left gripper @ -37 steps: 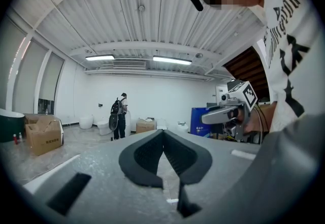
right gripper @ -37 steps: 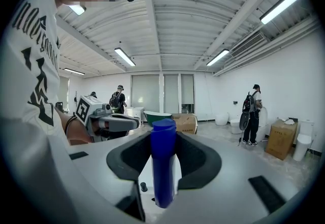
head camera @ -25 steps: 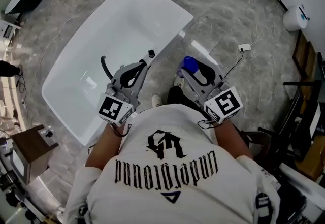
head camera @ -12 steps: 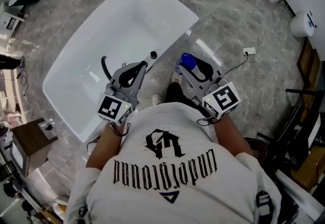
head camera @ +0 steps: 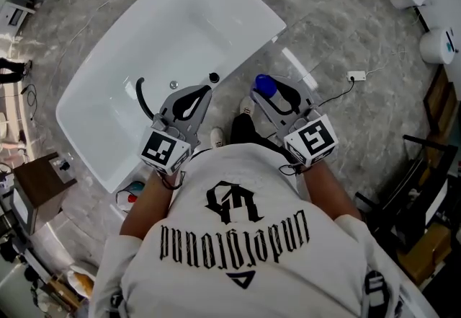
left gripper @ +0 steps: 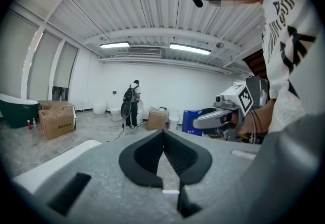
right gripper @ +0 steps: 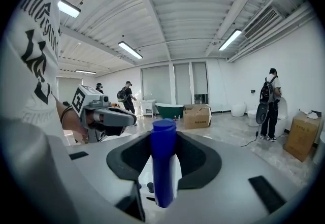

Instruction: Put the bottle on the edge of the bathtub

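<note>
1. Bottle (head camera: 265, 84): it is blue and stands up straight between the jaws of the right hand-held gripper (head camera: 269, 93), which squeezes it tight.
2. It hangs in the air over the grey floor, just beside the near edge of the white bathtub (head camera: 230, 64). It does not touch the tub.
3. The left hand-held gripper (head camera: 204, 91) is pinched closed with nothing in it. It hovers by the tub's near edge.
4. I think this is the carrying step. The bottle is picked up but not yet set down.
5. Next, the bottle needs to go over the rim and come down until its bottom sits flat. Only then should it be let go. The rim looks narrow, so the bottle could tip off.
</note>
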